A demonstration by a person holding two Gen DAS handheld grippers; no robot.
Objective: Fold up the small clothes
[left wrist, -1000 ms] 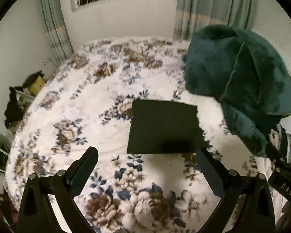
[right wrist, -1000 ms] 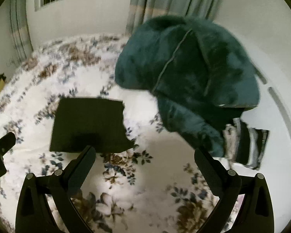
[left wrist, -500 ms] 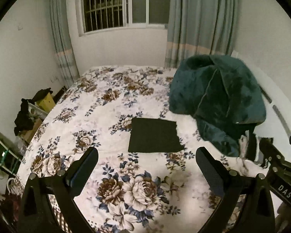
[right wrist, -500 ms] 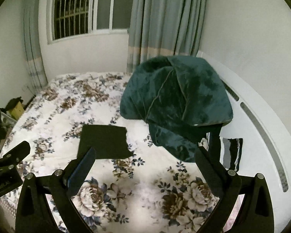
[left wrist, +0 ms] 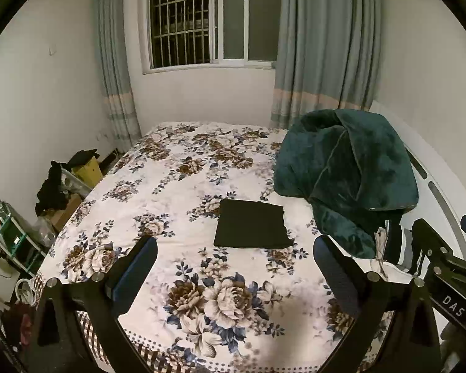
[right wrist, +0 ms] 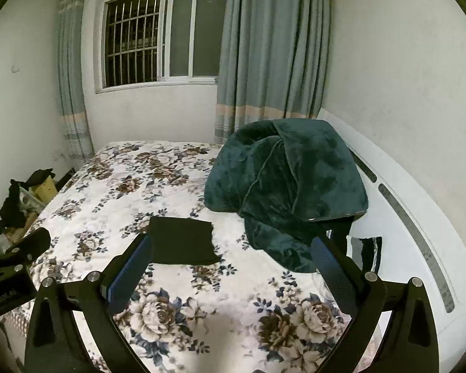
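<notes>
Black garment (left wrist: 252, 223) lies flat on the bed (left wrist: 158, 192), folded into a neat rectangle with squared edges; judged from that shape, its folding looks done, and it sits in the open so nothing creases it. Landmark for what follows is this garment. Just beyond its far right corner a bulky dark-green plush blanket (left wrist: 344, 174) is heaped against the white headboard (right wrist: 413, 236), probably pushed aside to free a flat working patch of floral bedspread. Right of the garment, under the blanket's lower edge, a dark item with white stripes (left wrist: 400, 248) shows partly; whether it is more clothing to fold cannot be told. Nearer than the garment, both tools are held back over the foot of the bed: left tongs (left wrist: 233, 264) released, jaws spread wide with nothing between them; right tongs (right wrist: 231, 264) likewise released and empty, the garment showing beyond the left finger, apart from it. Neither touches cloth, a stance that fits a pause between items. Far left of the garment, off the bed, clutter (left wrist: 62, 183) with dark fabric on a yellow box. Behind it all, barred window (left wrist: 183, 28) and grey-blue curtains (left wrist: 326, 46).
</notes>
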